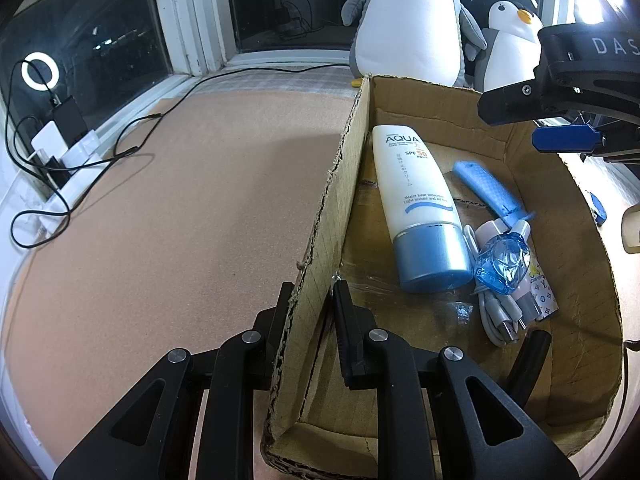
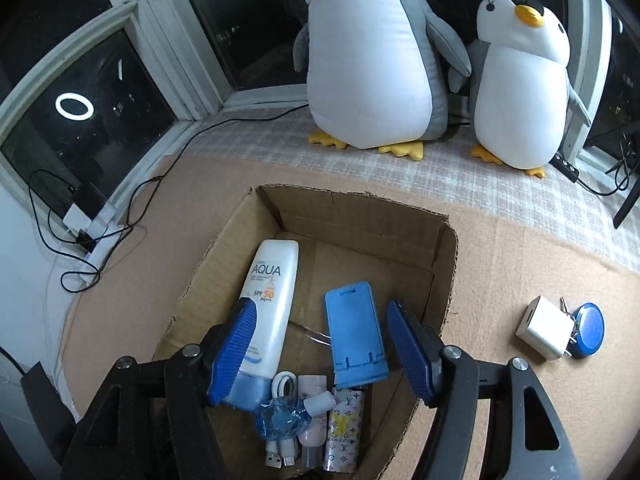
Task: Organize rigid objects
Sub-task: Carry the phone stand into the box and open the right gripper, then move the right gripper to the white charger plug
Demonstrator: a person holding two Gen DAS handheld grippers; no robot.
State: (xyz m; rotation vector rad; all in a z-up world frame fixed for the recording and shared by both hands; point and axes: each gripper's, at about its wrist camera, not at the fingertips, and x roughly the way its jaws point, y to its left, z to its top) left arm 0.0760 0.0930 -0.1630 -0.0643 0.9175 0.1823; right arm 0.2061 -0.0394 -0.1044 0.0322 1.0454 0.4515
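An open cardboard box (image 1: 340, 184) (image 2: 444, 264) holds a white AQUA sunscreen tube (image 1: 416, 196) (image 2: 272, 300), a blue flat holder (image 1: 488, 192) (image 2: 356, 340), a small clear blue bottle (image 1: 502, 264) (image 2: 280, 420), a grey USB cable (image 1: 500, 320) and a patterned lighter (image 2: 344, 432). My left gripper (image 1: 314, 292) is shut on the box's left wall, one finger on each side of it. My right gripper (image 2: 324, 344) is open above the box, empty, over the blue holder; it shows at the upper right of the left wrist view (image 1: 560, 120).
A white charger cube (image 2: 544, 332) and a blue round disc (image 2: 588, 328) lie on the brown mat right of the box. Two plush penguins (image 2: 376, 60) stand at the window behind. Black cables and a power strip (image 1: 60, 168) lie at the left.
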